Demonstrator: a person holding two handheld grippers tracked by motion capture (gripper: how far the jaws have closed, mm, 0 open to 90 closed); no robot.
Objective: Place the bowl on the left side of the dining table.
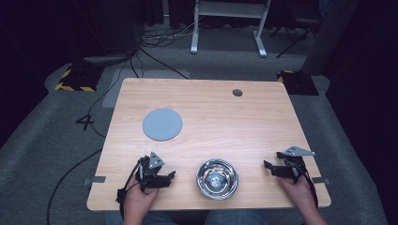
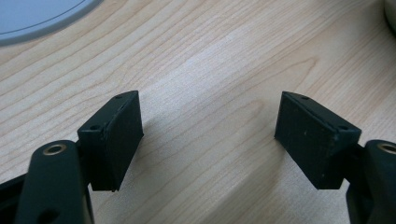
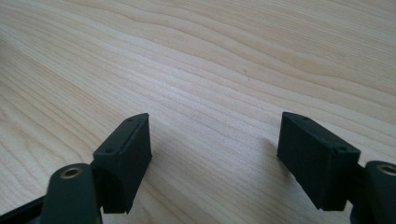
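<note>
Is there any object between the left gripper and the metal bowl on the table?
Nothing visible does. The left gripper sits open just left of the metal bowl, and only bare table lies between them. The grey disc lies farther back, off that path.

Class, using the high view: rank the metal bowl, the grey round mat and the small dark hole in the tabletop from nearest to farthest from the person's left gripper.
From the left gripper:
1. Metal bowl, just to its right at the table's near edge.
2. Grey round mat, farther up the table, roughly straight ahead of the gripper.
3. Small dark hole, near the far edge, to the right.
</note>
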